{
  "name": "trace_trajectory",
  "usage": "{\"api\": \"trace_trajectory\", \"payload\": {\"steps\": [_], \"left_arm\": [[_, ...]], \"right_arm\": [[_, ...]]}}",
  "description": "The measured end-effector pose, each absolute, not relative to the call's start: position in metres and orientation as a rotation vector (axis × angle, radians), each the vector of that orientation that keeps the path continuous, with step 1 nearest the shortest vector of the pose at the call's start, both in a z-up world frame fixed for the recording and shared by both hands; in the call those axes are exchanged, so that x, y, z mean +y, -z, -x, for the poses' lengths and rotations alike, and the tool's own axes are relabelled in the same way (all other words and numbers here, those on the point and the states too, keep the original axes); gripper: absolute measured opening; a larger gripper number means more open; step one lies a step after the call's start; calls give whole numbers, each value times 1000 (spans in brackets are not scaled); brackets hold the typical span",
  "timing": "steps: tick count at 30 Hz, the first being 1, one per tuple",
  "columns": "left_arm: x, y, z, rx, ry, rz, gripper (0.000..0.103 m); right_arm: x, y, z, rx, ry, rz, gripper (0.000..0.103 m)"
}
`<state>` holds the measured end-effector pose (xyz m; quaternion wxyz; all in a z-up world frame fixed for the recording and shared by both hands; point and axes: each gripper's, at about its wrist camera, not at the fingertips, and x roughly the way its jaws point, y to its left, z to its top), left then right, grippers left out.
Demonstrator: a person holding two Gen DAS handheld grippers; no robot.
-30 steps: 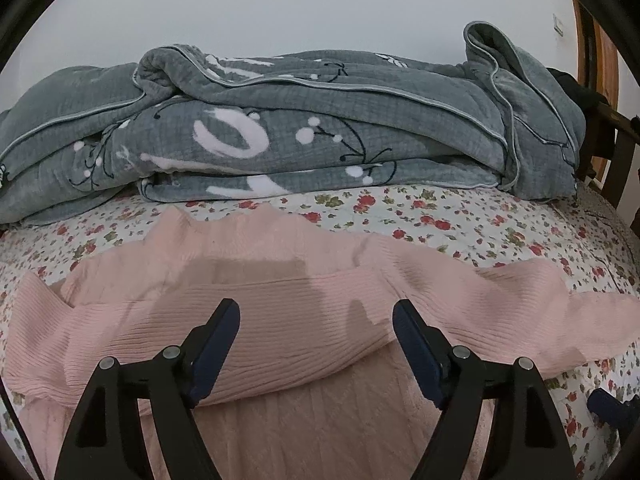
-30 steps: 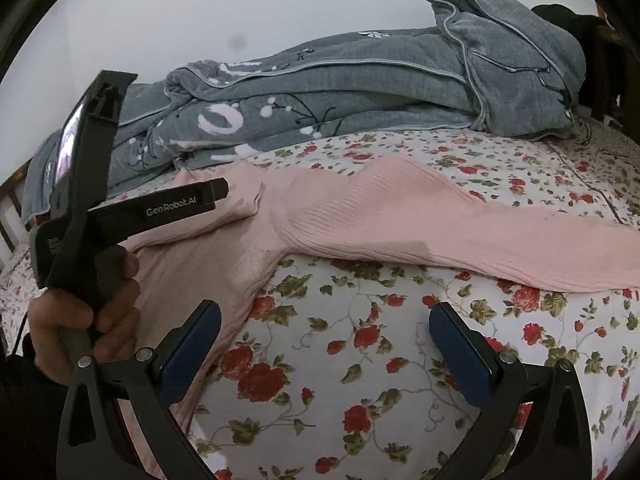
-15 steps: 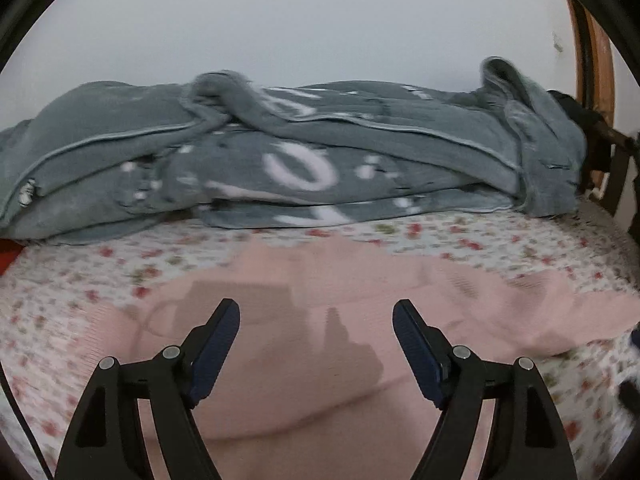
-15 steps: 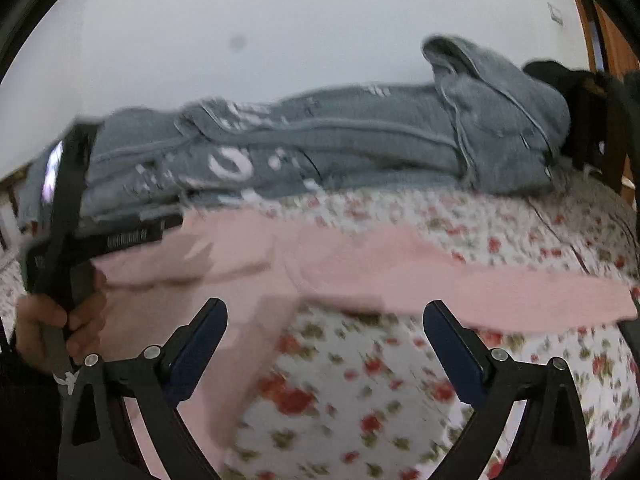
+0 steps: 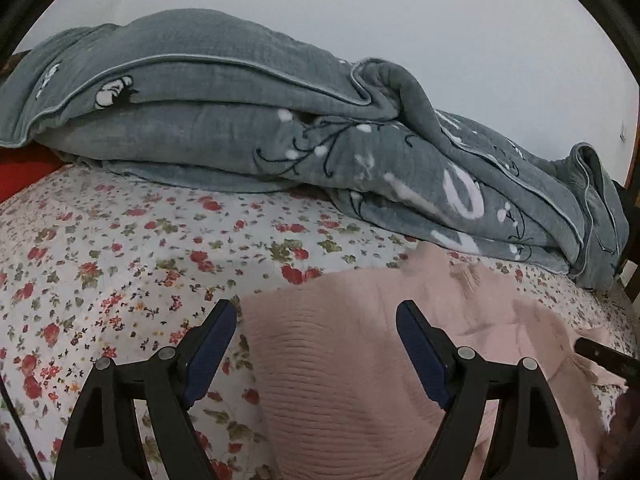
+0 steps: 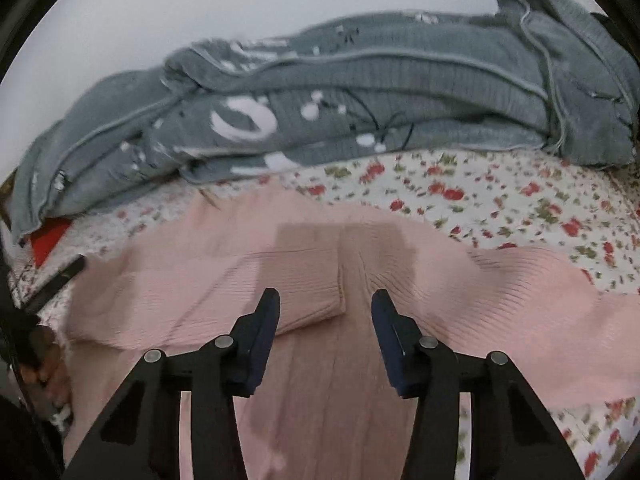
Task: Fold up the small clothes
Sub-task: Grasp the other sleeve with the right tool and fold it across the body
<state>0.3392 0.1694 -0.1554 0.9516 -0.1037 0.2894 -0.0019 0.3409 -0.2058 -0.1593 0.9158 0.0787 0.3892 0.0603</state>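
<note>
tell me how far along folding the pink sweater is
Early. Done: the sweater lies on the floral sheet with one sleeve folded across its body. In hand: nothing; the right claw hangs open over that sleeve's cuff, and the left claw is open above the sweater's edge. Left: the other sleeve is spread out, and the body isn't folded.

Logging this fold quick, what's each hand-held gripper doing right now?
Left hand-held gripper: open, empty, over the sweater.
Right hand-held gripper: open, empty, over a folded sleeve.
</note>
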Motion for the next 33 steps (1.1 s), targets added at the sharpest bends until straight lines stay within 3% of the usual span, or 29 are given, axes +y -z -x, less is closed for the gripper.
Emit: {"api": "trace_trajectory", "payload": {"steps": [5, 6, 7, 16, 22, 33], "left_arm": [[153, 160, -339, 601, -25, 140, 81], [154, 160, -338, 600, -27, 146, 81], [158, 160, -337, 599, -25, 163, 81], [187, 164, -331, 592, 20, 342, 81], [174, 172, -338, 642, 4, 274, 81], [154, 181, -348, 724, -63, 145, 81]], "right_arm": [[-201, 184, -366, 890, -85, -182, 47], [-194, 184, -365, 872, -86, -140, 33], [-186, 183, -362, 868, -133, -109, 3], [-221, 135, -302, 598, -124, -111, 1], [-241, 177, -306, 742, -134, -186, 1], [-219, 182, -307, 782, -60, -25, 2]]}}
